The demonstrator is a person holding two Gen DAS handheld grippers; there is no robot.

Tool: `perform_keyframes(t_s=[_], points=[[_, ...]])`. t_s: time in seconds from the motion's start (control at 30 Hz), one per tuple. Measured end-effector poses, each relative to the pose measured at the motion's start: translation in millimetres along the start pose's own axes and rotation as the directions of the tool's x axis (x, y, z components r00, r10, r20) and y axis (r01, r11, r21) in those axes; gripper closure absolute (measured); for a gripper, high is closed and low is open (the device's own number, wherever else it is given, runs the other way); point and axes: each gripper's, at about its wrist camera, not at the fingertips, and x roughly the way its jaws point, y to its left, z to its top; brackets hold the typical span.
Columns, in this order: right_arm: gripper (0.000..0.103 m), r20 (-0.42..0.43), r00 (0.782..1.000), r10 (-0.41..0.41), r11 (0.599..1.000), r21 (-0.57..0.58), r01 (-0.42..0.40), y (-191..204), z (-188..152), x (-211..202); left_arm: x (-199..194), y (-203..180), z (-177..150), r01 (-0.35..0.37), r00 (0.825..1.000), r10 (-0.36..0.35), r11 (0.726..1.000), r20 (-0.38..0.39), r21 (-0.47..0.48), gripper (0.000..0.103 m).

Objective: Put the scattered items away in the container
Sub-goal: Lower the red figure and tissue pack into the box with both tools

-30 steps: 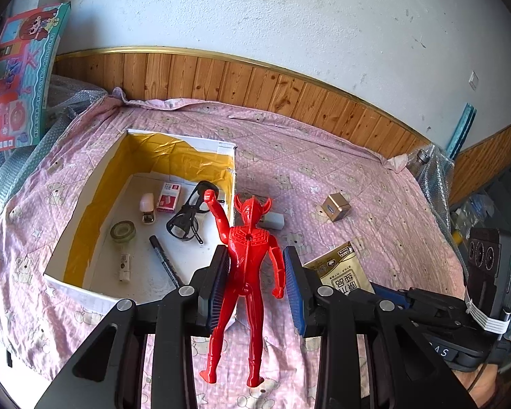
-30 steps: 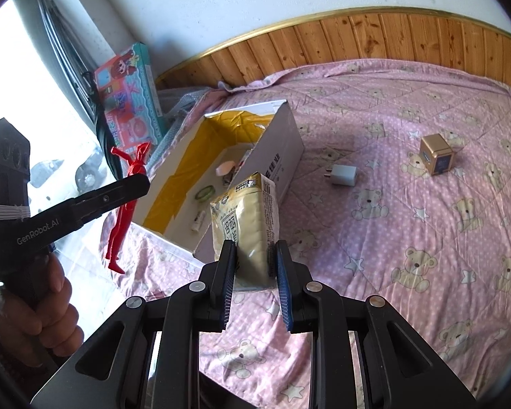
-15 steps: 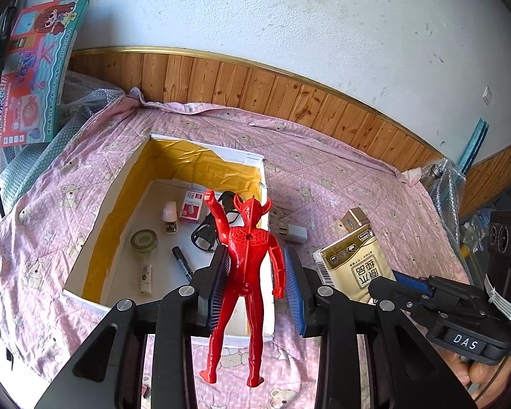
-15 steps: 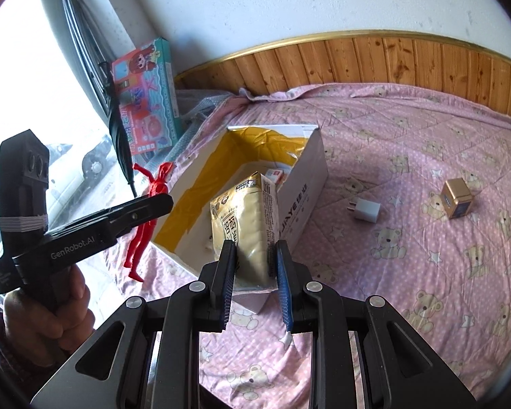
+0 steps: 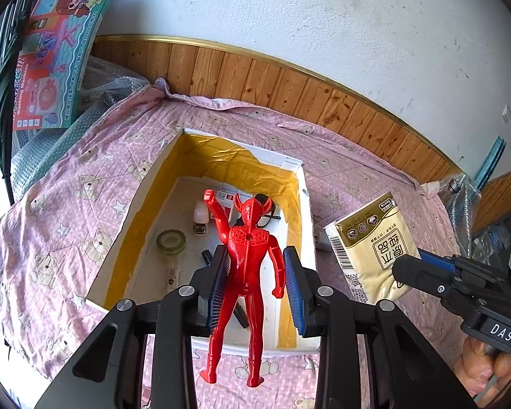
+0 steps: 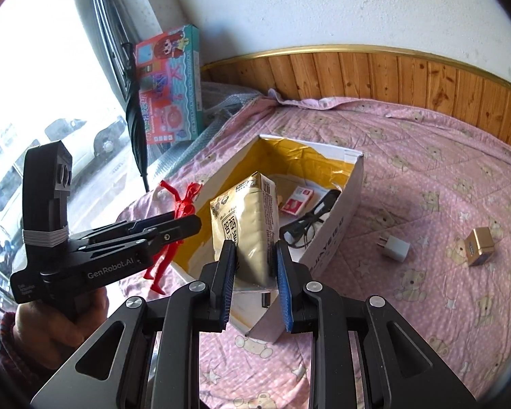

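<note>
My left gripper [image 5: 255, 269] is shut on a red toy figure [image 5: 247, 259], held upright over the near part of the open white box with yellow lining [image 5: 133, 218]. My right gripper [image 6: 255, 262] is shut on a beige tissue pack [image 6: 245, 218], which hangs above the box's [image 6: 337, 235] near end. In the left wrist view the pack [image 5: 371, 242] sits just right of the box. Inside the box lie a tape roll [image 5: 171, 241], glasses [image 6: 306, 225], a red-and-white packet [image 6: 298, 201] and a marker. On the bedspread lie a white charger [image 6: 395, 247] and a gold cube [image 6: 478, 247].
The box stands on a pink bear-print bedspread [image 6: 443, 187] bounded by wood panelling [image 5: 289, 85]. A colourful toy carton [image 6: 168, 85] and a black umbrella [image 6: 134, 102] lean at the left by the window. Bubble wrap [image 5: 51, 136] lies beside the bed. A hand [image 6: 51, 327] holds the left gripper.
Both grippers have moved toward the box with their loads. The red figure now hangs over the box's inside, and the tissue pack has come over the box's near end.
</note>
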Motion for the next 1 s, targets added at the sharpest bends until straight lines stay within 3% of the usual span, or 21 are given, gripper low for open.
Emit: perform_keyframes(t_s=[0.33, 0.63, 1.0], points=[[0.079, -0.041, 0.999, -0.019, 0.998, -0.057, 0.017, 5, 25, 39, 20, 27, 11, -0.014, 0.999, 0.013, 0.999, -0.042, -0.039, 0.070], [0.079, -0.109, 0.992, -0.064, 0.991, -0.120, 0.051, -2, 65, 88, 50, 40, 13, 0.016, 0.992, -0.027, 0.996, -0.121, -0.087, 0.069], [0.079, -0.190, 0.978, -0.088, 0.984, -0.167, 0.057, -5, 93, 153, 73, 50, 28, 0.026, 0.991, -0.040, 0.994, -0.128, -0.109, 0.069]])
